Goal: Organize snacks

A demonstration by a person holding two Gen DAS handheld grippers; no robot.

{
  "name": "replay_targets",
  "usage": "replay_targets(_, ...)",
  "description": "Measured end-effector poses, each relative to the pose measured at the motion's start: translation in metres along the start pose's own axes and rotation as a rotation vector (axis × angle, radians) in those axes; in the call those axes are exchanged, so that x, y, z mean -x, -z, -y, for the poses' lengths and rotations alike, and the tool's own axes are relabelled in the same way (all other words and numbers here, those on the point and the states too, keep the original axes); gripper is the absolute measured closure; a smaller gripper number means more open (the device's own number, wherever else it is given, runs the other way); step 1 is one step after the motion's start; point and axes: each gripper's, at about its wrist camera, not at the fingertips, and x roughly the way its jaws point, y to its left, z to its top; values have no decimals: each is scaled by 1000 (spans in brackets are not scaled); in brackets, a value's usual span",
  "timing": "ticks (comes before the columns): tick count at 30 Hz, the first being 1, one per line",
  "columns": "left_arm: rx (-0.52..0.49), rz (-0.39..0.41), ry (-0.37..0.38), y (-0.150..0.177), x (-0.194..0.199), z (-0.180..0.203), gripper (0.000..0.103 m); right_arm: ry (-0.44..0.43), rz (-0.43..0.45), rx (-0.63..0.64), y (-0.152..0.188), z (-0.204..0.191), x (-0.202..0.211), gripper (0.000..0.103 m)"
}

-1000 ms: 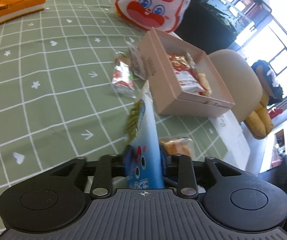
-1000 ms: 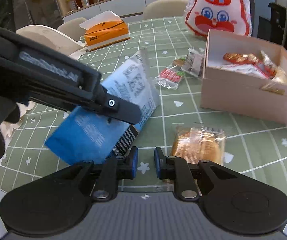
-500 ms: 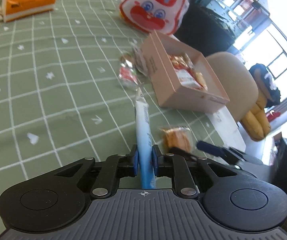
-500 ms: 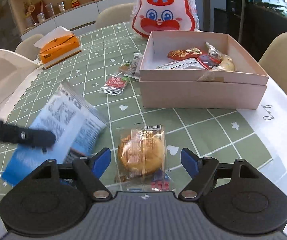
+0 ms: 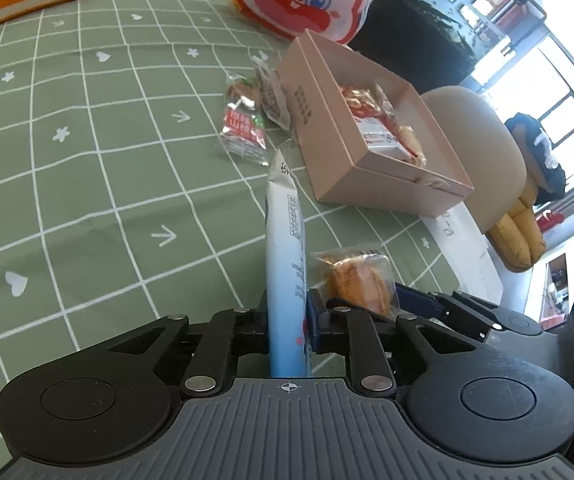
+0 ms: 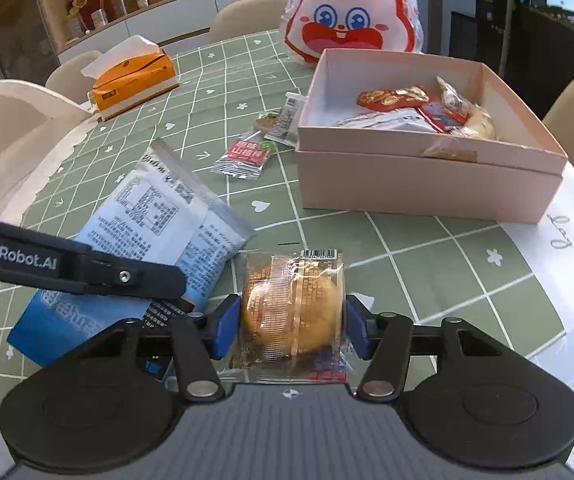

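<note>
Here the pink box (image 6: 427, 184) is the landmark; it sits on the table (image 6: 427, 264) ahead and to the right of both claws, open, several snacks inside. Right claw (image 6: 291, 322) closing round the wrapped pastry (image 6: 293, 308), blue pads at its two sides, pack directly short of the box's near wall; right hand the nearer. Left claw (image 5: 289, 320) clenched on the blue packet (image 5: 285, 248), long axis running away from the claw toward the box's near-left corner. Right view shows the packet's broad printed back; left view shows only its thin edge, plus two small packs (image 5: 247, 124) just beside the box's left wall.
</note>
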Motion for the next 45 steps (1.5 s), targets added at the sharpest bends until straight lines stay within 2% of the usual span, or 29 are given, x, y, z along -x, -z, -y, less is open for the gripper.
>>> replay_targets(5, 0, -22, 37, 9, 8, 5, 85, -2, -4, 19, 3, 9, 18, 48)
replay_targets(9, 27, -37, 127, 21, 23, 11, 85, 37, 26, 52, 1, 25, 49, 48)
replay_targets(12, 51, -34, 199, 18, 33, 25, 85, 69, 70, 50, -8, 44, 77, 48)
replay_targets(15, 49, 15, 282, -3, 45, 49, 85, 99, 153, 44, -29, 64, 108, 48)
replay_targets(20, 9, 170, 332, -66, 61, 93, 85, 137, 349, 69, -94, 95, 156, 48)
replay_targets(23, 8, 262, 302, -106, 57, 113, 85, 116, 432, 73, -138, 112, 170, 48)
replay_targets(25, 35, 295, 289, -128, 42, 120, 85, 102, 457, 76, -159, 123, 169, 48)
replay_targets(27, 65, 316, 244, -143, 22, 124, 86, 96, 454, 66, -172, 133, 160, 48)
replay_targets(29, 84, 300, 223, -152, -8, 125, 86, 69, 433, 59, -177, 143, 143, 48)
replay_targets(33, 138, 228, 251, -149, -72, 109, 86, 80, 388, 70, -169, 156, 109, 48)
replay_targets(35, 119, 201, 198, -148, -99, 106, 85, 71, 338, 58, -163, 163, 93, 48)
replay_targets(36, 103, 198, 141, -148, -108, 105, 83, 64, 306, 62, -162, 166, 85, 48)
replay_targets(38, 99, 225, 43, -145, -109, 104, 79, 60, 250, 95, -163, 169, 68, 48)
replay_targets(42, 94, 326, 13, -144, -84, 104, 79, 25, 183, 133, -166, 167, 38, 48)
replay_targets(45, 94, 391, -38, -142, -58, 97, 79, -26, 137, 135, -168, 158, 12, 48)
